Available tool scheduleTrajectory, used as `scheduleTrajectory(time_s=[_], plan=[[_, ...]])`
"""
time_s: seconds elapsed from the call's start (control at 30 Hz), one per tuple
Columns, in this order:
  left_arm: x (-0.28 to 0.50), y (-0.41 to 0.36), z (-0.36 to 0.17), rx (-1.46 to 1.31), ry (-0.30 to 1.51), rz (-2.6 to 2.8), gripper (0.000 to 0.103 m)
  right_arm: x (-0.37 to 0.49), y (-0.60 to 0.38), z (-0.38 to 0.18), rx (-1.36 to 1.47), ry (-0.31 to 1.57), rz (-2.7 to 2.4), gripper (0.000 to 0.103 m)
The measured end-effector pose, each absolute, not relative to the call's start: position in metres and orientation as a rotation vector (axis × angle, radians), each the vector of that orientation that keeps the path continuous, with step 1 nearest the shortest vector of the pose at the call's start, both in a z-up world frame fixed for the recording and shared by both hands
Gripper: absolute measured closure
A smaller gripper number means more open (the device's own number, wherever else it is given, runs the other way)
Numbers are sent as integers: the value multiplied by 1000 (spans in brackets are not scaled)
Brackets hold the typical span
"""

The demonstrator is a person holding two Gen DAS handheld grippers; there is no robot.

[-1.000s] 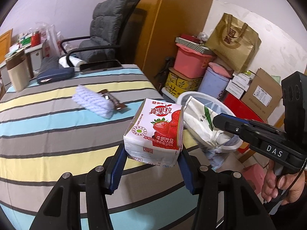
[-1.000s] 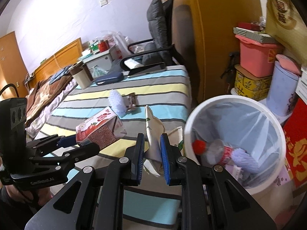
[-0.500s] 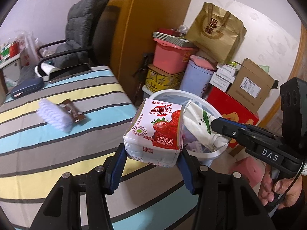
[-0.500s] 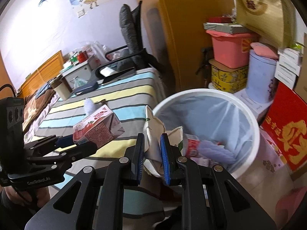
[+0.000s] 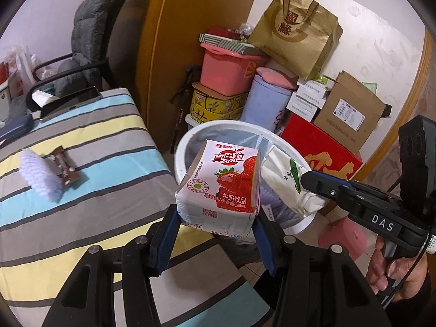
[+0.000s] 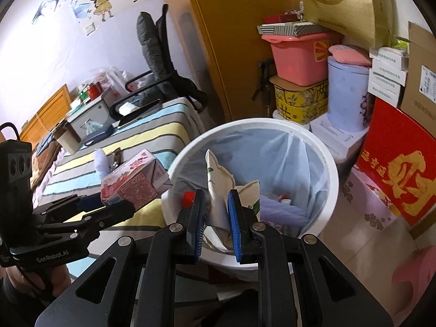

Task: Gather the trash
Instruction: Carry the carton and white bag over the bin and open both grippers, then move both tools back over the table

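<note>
The left gripper (image 5: 215, 229) clamps a strawberry milk-drink carton (image 5: 219, 185) between its blue pads, gripping the carton's lower sides and holding it over the near edge of the white trash bin (image 6: 331, 163), where the striped bedspread (image 5: 90, 141) ends. Beside it, the right gripper (image 6: 216, 218) pinches a crumpled white paper bag with green print (image 6: 218, 185), jaws pressed tight on the thin paper, the bag hanging above the bin's mouth. Inside the bin, a clear liner holds a red-capped bottle (image 6: 188, 197) and other scraps too jumbled to name. Back on the bed, a white knitted piece (image 5: 39, 178) and a brown snack wrapper (image 5: 64, 169) lie touching each other.
</note>
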State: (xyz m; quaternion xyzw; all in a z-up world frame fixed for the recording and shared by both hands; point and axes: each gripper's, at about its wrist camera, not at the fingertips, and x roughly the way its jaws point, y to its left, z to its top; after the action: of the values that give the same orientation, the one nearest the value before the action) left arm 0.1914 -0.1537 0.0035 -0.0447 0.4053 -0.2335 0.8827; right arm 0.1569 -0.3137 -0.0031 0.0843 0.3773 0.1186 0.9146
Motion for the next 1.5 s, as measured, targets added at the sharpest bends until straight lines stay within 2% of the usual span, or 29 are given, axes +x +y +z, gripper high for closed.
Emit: scheduleTrajectory(time_s=[0.8,0.9,0.93,1.0,1.5], plan=[[228,-193,-24,-98,921,-566,50,176,-346,-31,263,868,161,83],[226,-191,-22,-105,912,-565,49,175,-348,-29,268,861,148,73],[225,-190,-20,-107,904,-565,49,175,-350,-28,273,853,146,62],[223,-188,-15,-112,888,-567,49,174,-351,-25,286,841,144,54],[197,-137,5,-158,848,-468,49,162,-325,-9,247,808,238,54]])
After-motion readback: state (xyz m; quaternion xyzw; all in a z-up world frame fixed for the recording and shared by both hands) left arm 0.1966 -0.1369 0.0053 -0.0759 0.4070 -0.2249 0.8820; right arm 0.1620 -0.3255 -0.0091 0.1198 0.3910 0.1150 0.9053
